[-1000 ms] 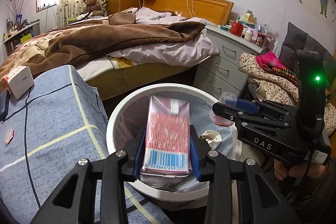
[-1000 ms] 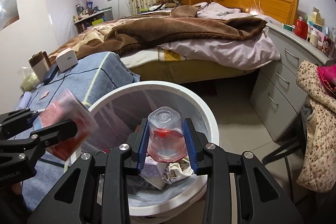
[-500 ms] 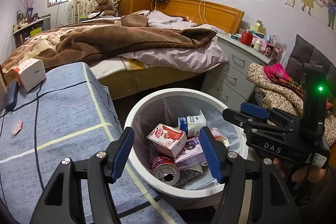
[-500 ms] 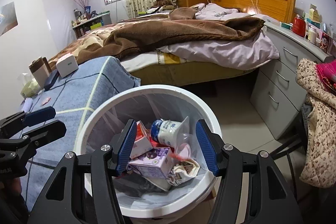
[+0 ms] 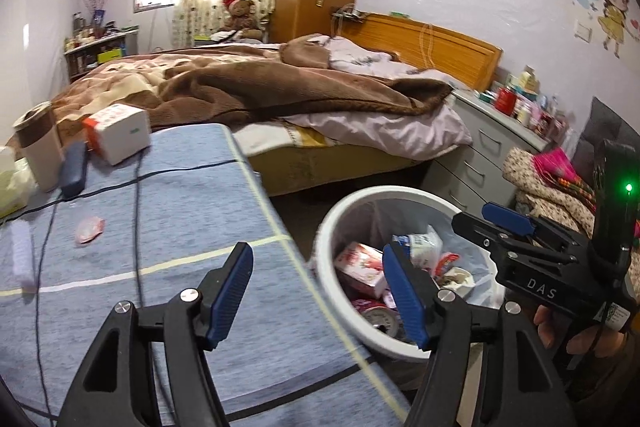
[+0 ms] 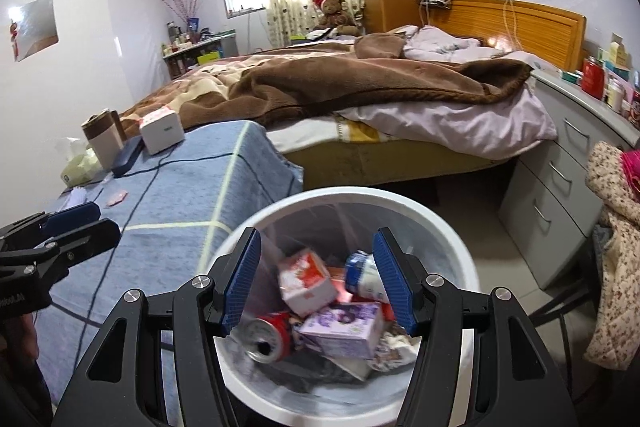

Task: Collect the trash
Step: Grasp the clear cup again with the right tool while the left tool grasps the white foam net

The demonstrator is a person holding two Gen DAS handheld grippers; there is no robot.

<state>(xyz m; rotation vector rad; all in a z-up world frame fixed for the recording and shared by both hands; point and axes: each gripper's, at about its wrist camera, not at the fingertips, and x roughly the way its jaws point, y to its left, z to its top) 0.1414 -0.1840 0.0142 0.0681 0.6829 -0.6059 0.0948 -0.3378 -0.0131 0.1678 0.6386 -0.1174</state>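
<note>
A white round trash bin (image 6: 452, 227) lined with a clear bag stands beside the blue-clothed table (image 5: 168, 211); it also shows in the left wrist view (image 5: 332, 227). Inside lie a red-and-white carton (image 6: 306, 281), a purple carton (image 6: 344, 327), a red can (image 6: 268, 337) and a small white bottle (image 6: 362, 277). My right gripper (image 6: 318, 281) is open and empty above the bin. My left gripper (image 5: 320, 293) is open and empty over the table's edge next to the bin. A small pink wrapper (image 5: 90, 229) lies on the table.
On the table's far end stand a white box (image 5: 120, 133), a cup (image 5: 38, 147), a dark case (image 5: 74, 169) and a cable (image 5: 136, 195). An unmade bed (image 5: 280, 95), grey drawers (image 5: 480, 155) and a chair with clothes (image 5: 548, 183) surround the bin.
Both grippers let go of their loads: the red-and-white carton and the plastic cup dropped into the bin. The left gripper has since swung left toward the table. Both now stand open.
</note>
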